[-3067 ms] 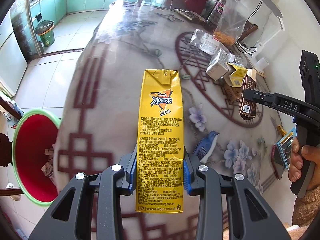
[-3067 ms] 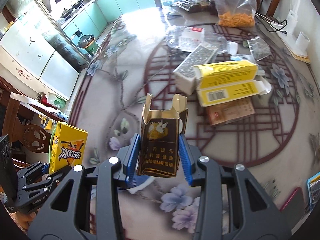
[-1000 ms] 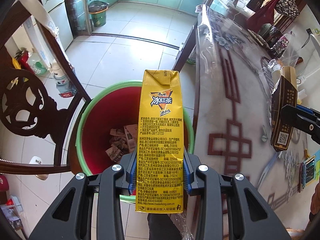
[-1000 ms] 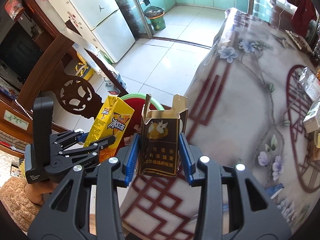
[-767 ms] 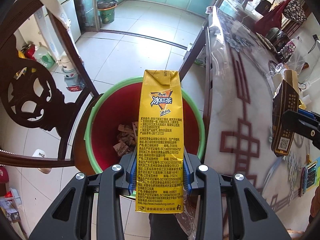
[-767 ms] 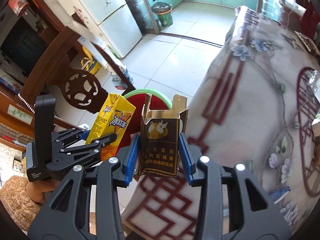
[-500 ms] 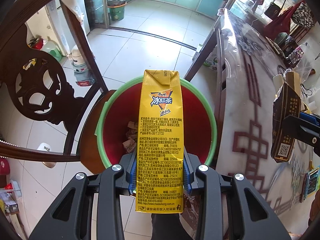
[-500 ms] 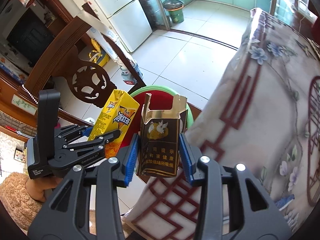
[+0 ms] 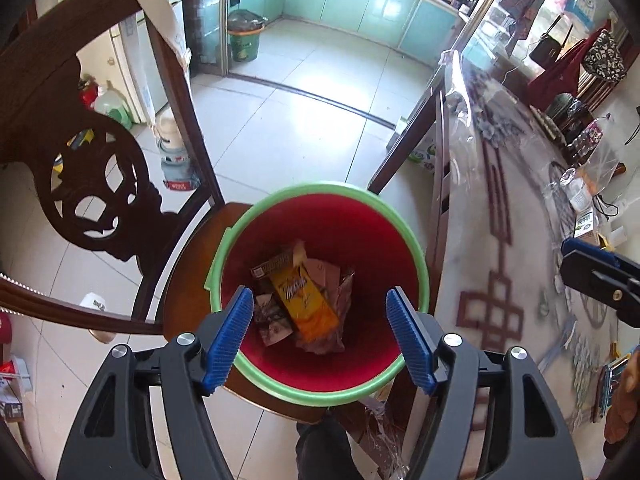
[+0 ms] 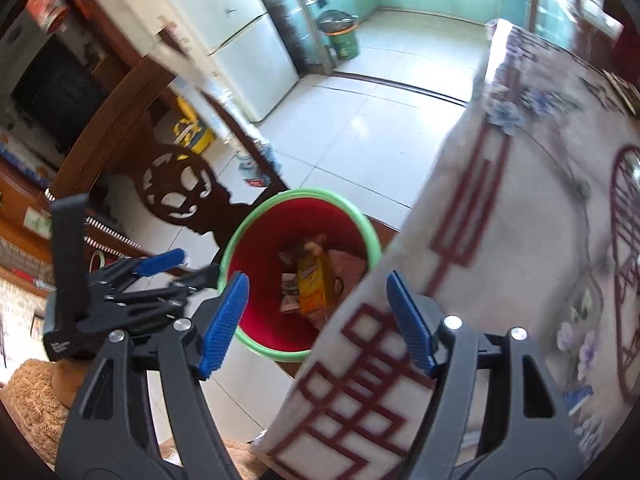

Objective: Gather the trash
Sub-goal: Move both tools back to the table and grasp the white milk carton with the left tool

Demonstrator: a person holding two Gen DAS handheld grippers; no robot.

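A red bin with a green rim [image 9: 316, 192] stands on a wooden chair seat beside the table. The yellow iced-tea carton [image 9: 306, 302] lies inside it on other trash; it also shows in the right wrist view [image 10: 314, 286], inside the bin [image 10: 256, 216]. My left gripper [image 9: 320, 332] is open and empty right above the bin. My right gripper [image 10: 318, 318] is open and empty over the table's edge next to the bin. The brown cigarette box is in neither gripper; I cannot pick it out among the trash.
A carved dark wooden chair back [image 9: 92, 184] rises left of the bin. The table with the patterned cloth [image 9: 500, 240] runs along the right, with packets at its far end. A small green bin [image 9: 243, 40] stands far off on the tiled floor.
Both grippers have opened. The yellow carton has dropped from my left gripper into the bin, and the brown cigarette box has left my right gripper.
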